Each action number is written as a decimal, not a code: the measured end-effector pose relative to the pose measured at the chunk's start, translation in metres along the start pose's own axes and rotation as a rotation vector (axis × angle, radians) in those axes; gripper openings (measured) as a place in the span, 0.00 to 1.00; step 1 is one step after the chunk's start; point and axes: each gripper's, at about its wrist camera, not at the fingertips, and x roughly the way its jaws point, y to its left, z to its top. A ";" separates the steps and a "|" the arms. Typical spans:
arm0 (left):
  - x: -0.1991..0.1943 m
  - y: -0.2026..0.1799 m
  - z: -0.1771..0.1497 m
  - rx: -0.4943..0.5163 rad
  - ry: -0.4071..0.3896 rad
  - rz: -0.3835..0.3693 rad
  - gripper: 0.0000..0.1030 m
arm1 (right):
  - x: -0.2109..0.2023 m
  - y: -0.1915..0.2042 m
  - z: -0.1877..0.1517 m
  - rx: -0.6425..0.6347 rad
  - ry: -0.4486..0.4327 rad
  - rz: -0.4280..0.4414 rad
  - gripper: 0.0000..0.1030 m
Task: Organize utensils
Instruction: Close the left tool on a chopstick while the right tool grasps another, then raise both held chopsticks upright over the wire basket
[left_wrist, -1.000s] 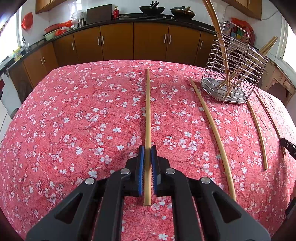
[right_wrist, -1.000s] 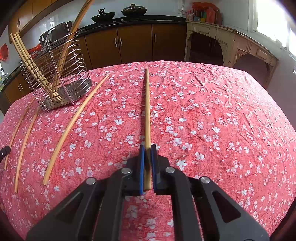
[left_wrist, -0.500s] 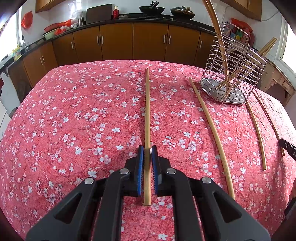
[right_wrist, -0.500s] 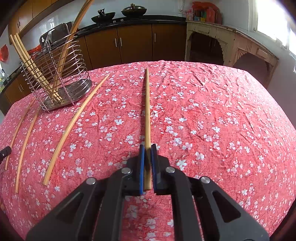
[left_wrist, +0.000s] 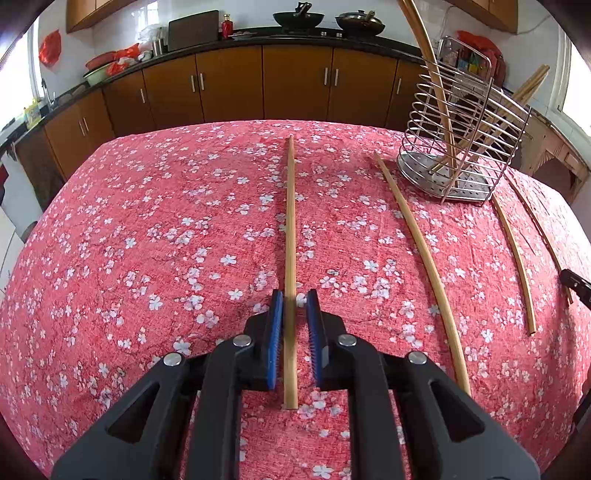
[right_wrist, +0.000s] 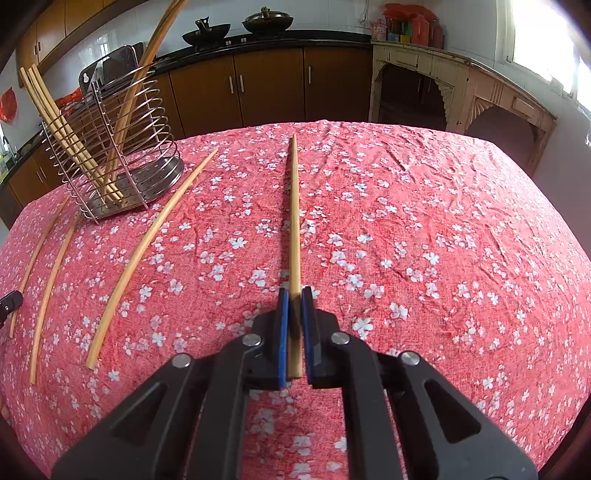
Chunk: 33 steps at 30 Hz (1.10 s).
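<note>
Left claw (left_wrist: 294, 299) opening; right claw (right_wrist: 294, 295) clamped.

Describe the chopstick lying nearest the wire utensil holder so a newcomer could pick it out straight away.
Start at the wire utensil holder standing on the red floral tablecloth. Several bamboo chopsticks lie loose on the cloth around it; the wanted chopstick lies on the holder's side toward the right gripper, its far tip almost level with the holder's base. Unlike its neighbours, it is the thickest-looking loose one, and no gripper holds it.
</note>
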 end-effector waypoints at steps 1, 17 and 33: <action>0.000 0.000 0.000 0.004 0.000 0.003 0.14 | 0.000 0.000 0.000 -0.001 0.001 -0.001 0.09; -0.033 0.012 -0.012 0.004 -0.088 -0.054 0.06 | -0.048 -0.017 -0.004 0.020 -0.134 0.051 0.08; -0.139 0.038 0.028 -0.085 -0.434 -0.129 0.06 | -0.153 -0.032 0.034 0.037 -0.487 0.086 0.08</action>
